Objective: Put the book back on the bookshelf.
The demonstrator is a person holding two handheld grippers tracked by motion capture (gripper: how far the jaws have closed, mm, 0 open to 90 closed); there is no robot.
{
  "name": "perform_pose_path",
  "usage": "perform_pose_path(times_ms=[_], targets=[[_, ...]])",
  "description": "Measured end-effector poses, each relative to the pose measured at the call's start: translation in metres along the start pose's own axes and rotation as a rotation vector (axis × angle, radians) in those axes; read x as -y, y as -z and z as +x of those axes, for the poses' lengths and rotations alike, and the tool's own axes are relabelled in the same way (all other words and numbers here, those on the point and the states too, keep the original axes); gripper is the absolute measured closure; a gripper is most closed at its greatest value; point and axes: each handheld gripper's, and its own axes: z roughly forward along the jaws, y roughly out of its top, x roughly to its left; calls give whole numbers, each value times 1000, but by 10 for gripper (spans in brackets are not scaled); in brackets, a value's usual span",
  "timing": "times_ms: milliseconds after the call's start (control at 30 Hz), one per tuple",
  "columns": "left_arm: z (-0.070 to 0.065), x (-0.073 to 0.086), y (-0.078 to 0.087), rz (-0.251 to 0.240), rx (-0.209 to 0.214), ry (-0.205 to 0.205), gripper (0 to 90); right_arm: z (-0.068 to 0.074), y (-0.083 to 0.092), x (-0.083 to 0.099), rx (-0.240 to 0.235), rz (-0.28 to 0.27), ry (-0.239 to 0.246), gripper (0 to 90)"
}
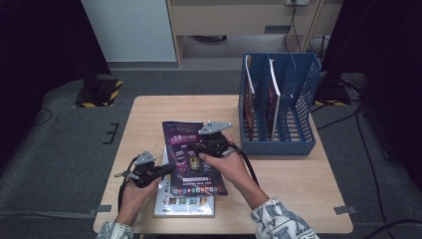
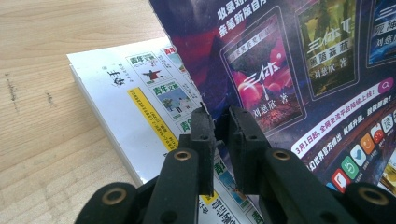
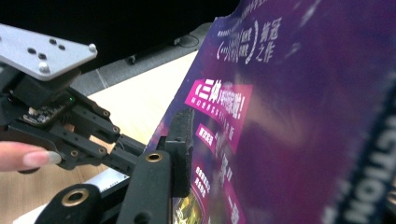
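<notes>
The left gripper [image 1: 166,170] has its jaws pinched shut on the left edge of a purple magazine [image 1: 191,157]. The right gripper [image 1: 195,147] has its jaws around the magazine's right side, slightly parted. The magazine lies tilted over a white booklet [image 1: 181,201] on the wooden desk [image 1: 144,117], near a blue file rack [image 1: 278,104]

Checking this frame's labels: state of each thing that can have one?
Left gripper: shut on the purple magazine's edge.
Right gripper: on the magazine, jaw state unclear.
Purple magazine: one edge lifted, overlapping the white book.
White book: closed, flat on table.
Blue file rack: upright, holds two books.
</notes>
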Motion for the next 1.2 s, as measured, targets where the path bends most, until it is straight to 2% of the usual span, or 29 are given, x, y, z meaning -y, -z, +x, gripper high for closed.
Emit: perform_pose_path(times_ms=[100, 133, 233, 333, 400, 500, 533, 600, 733, 833, 933, 967, 1000, 1200], targets=[[0, 0, 0, -3, 0, -1, 801, 0, 0, 0, 10, 5, 2, 723], [0, 0, 0, -7, 1, -4, 801, -1, 1, 0, 25, 11, 7, 811], [1, 0, 1, -17, 7, 3, 799, -1, 3, -1, 38, -2, 11, 823], [2, 1, 0, -27, 13, 19, 761, -1, 4, 0, 40, -19, 6, 831], [2, 2, -1, -44, 22, 34, 694, 1, 5, 0, 26, -53, 14, 836], [0, 1, -2, -76, 18, 11, 607, 3, 8, 0, 16, -88, 20, 838], [0, 1, -3, -79, 26, 18, 593, 3, 9, -1, 12, -101, 17, 838], [1, 2, -5, -64, 28, 24, 541, 2, 12, -1, 3, -142, 9, 839], [1, 3, -9, -37, 26, 10, 512, 1, 18, -5, -31, -218, -10, 841], [1, 2, -8, -30, 27, 0, 560, 1, 19, -5, -50, -232, 1, 840], [4, 2, -6, -35, 39, 21, 646, 2, 19, -4, -50, -229, 7, 841], [6, 3, -4, -39, 46, 40, 646, 2, 18, -4, -50, -231, 7, 840], [7, 2, -3, -39, 50, 51, 710, 2, 18, -3, -49, -226, 11, 838], [6, 1, -1, -38, 45, 45, 757, 1, 19, -5, -57, -229, 11, 788]])
